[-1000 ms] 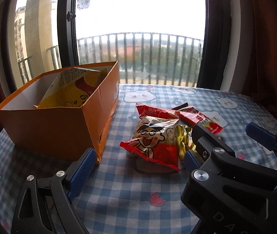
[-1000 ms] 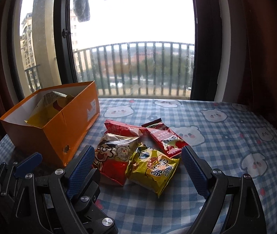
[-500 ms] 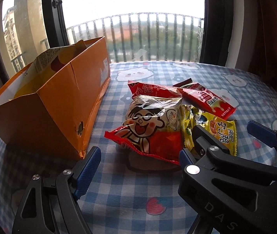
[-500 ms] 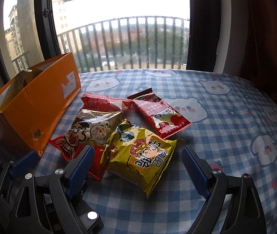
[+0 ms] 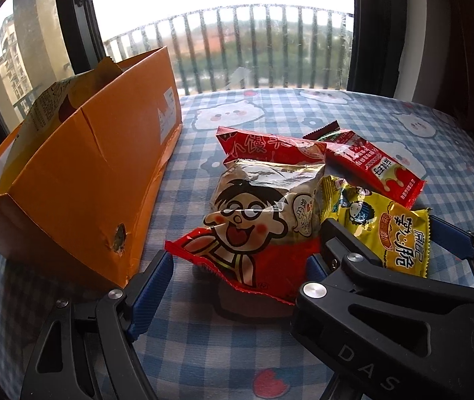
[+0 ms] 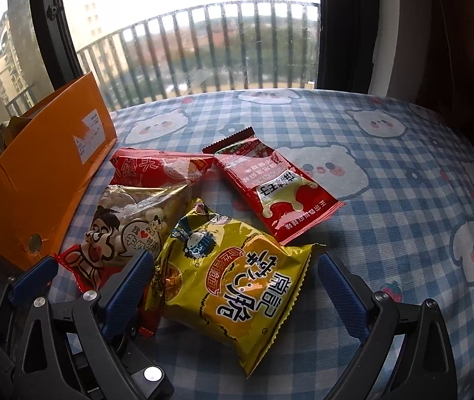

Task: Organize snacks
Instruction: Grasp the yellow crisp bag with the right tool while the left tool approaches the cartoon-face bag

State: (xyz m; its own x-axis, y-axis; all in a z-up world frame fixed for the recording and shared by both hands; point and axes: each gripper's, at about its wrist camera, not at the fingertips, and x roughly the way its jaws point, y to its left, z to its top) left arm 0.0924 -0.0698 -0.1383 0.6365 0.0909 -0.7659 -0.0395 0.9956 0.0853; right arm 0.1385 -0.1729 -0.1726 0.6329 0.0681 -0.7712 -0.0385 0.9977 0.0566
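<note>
Several snack packs lie together on the checked cloth. My left gripper (image 5: 233, 278) is open, its blue pads either side of the near red edge of the cartoon-face bag (image 5: 256, 213) without pressing it. Beside it, my right gripper (image 6: 235, 283) straddles the yellow snack bag (image 6: 237, 273); its jaws are opening and the pads stand clear of the bag. A red bag (image 5: 263, 143) lies behind the cartoon-face bag. A flat red sachet (image 6: 276, 190) lies beyond the yellow one. The orange cardboard box (image 5: 80, 180) stands at the left with a yellow packet (image 5: 50, 106) inside.
The blue-and-white checked tablecloth (image 6: 403, 200) with bear prints covers a table that curves away at the right. Behind it are a window with a balcony railing (image 6: 223, 46) and a dark curtain (image 6: 436, 33) at the right. The two grippers sit close side by side.
Both grippers have come lower and closer to the snacks, which now fill more of each view. The box has slid toward the left edge. The right jaws stand slightly wider.
</note>
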